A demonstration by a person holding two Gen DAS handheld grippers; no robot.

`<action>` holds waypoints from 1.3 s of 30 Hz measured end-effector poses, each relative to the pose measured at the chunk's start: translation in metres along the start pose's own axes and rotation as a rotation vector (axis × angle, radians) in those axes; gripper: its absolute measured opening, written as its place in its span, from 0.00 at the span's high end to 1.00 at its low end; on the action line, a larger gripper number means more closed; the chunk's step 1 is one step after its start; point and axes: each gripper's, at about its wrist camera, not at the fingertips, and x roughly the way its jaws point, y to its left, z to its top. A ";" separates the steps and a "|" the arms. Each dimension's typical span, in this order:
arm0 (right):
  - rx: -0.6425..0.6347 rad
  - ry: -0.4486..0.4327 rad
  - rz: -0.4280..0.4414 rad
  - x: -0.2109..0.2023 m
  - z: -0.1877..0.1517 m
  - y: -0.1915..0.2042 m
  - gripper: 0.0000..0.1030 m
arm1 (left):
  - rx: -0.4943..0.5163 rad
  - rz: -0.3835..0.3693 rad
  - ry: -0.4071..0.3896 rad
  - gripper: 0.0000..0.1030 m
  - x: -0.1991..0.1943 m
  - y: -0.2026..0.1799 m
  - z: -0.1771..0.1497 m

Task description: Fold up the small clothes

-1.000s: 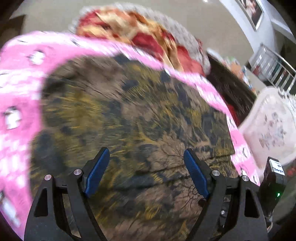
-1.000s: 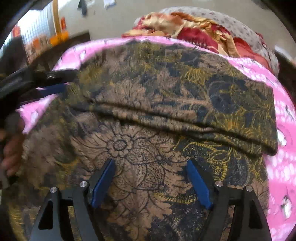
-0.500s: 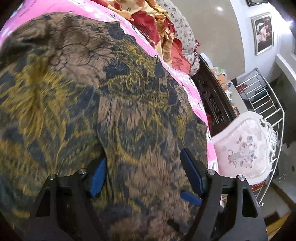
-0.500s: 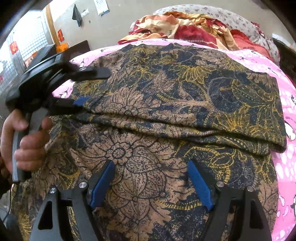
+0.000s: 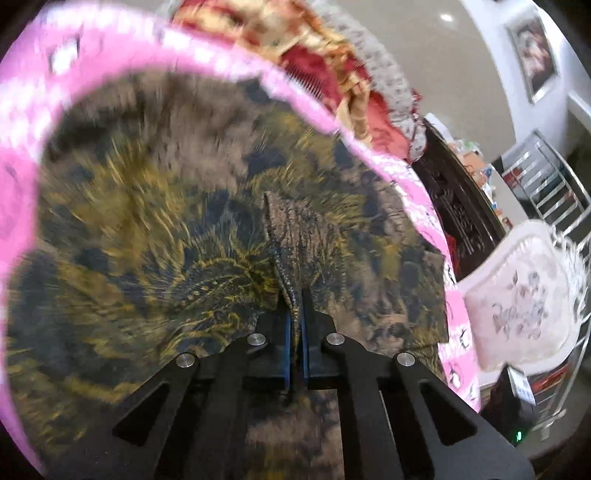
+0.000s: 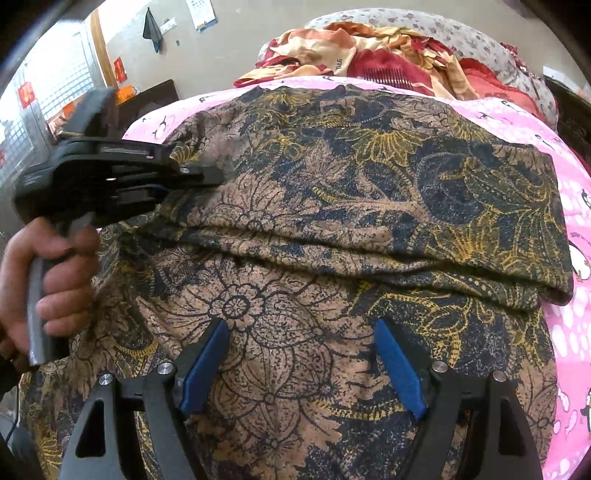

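Observation:
A brown, navy and yellow batik garment (image 6: 332, 206) lies spread on a pink penguin-print bedsheet (image 6: 569, 229), with one layer folded over across its middle. My left gripper (image 5: 294, 325) is shut on a pinched ridge of the garment (image 5: 280, 236); it also shows in the right wrist view (image 6: 207, 175), at the garment's left edge, held by a hand. My right gripper (image 6: 299, 354) is open, with its blue fingers (image 6: 207, 362) resting above the garment's near part, empty.
A heap of red and cream bedding (image 6: 369, 48) and a grey spotted pillow (image 6: 461, 33) lie at the bed's far end. A dark wooden bed frame (image 5: 458, 206), a white upholstered chair (image 5: 524, 295) and a metal rack (image 5: 546, 177) stand to the right.
My left gripper was open over the garment; it has closed and now pinches a ridge of the cloth at the left edge. The right gripper has stayed open in place.

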 end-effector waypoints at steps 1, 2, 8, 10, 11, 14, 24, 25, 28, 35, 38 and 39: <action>0.000 -0.001 0.000 0.000 0.000 0.000 0.23 | 0.016 0.000 -0.028 0.98 -0.014 -0.001 0.000; 0.000 -0.001 -0.002 0.001 0.000 0.000 0.23 | 0.021 0.005 -0.051 0.98 -0.026 0.002 0.002; -0.003 0.002 -0.012 0.003 0.000 0.003 0.23 | -0.002 0.117 -0.050 0.98 -0.062 0.050 0.026; -0.002 0.002 -0.012 0.003 0.000 0.003 0.23 | 0.008 0.180 -0.025 0.98 -0.058 0.063 0.030; -0.001 0.002 -0.012 0.003 0.000 0.003 0.23 | 0.016 0.201 -0.019 0.98 -0.055 0.065 0.030; 0.002 0.003 -0.011 0.003 0.000 0.003 0.23 | 0.045 0.269 -0.017 0.98 -0.046 0.068 0.025; -0.014 0.026 -0.039 0.002 0.001 0.011 0.21 | 0.101 0.423 -0.097 0.86 -0.059 0.052 0.019; -0.024 0.029 -0.047 0.000 0.000 0.015 0.21 | 0.111 0.449 -0.148 0.77 -0.066 0.046 0.021; -0.033 0.056 -0.046 -0.009 0.002 0.026 0.31 | 0.094 0.445 -0.295 0.34 -0.081 0.032 0.024; -0.075 -0.138 -0.215 -0.033 0.081 0.030 0.59 | 0.092 0.454 -0.145 0.33 -0.016 0.031 0.021; 0.010 -0.017 -0.224 -0.003 0.094 -0.026 0.70 | 0.127 0.499 -0.085 0.33 0.003 0.036 0.013; 0.036 0.017 -0.243 0.002 0.090 -0.044 0.71 | 0.146 0.496 -0.090 0.33 0.004 0.036 0.010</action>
